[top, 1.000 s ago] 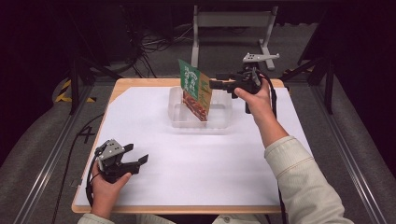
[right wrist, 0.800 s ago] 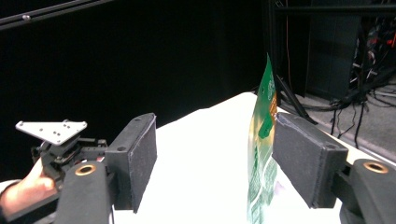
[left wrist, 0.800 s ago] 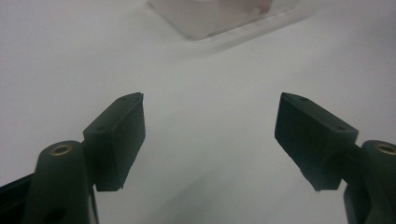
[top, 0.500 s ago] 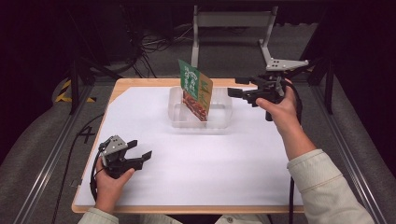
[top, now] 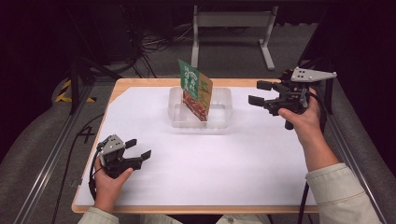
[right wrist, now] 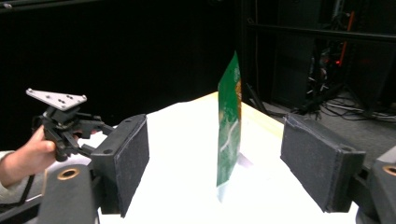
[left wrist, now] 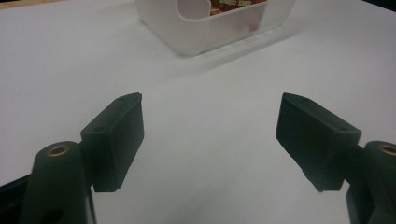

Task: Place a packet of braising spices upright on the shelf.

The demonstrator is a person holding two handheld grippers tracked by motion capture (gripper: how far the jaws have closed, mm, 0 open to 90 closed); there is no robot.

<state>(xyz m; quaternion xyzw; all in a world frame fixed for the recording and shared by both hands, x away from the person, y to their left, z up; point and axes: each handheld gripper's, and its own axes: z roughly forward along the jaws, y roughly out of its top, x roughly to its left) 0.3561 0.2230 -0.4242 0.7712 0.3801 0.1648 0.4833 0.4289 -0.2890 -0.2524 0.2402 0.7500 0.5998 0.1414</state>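
I see the green packet (top: 195, 94) standing tilted in the clear tray (top: 223, 119) at the table's far middle. My left gripper (top: 138, 155) rests near-left, jaws wide, empty. My right gripper (top: 259, 93) hovers beside the tray, jaws wide, empty.

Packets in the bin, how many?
1. A green packet stands upright in the clear bin at the table's far centre. Any lying flat behind it would be hidden.
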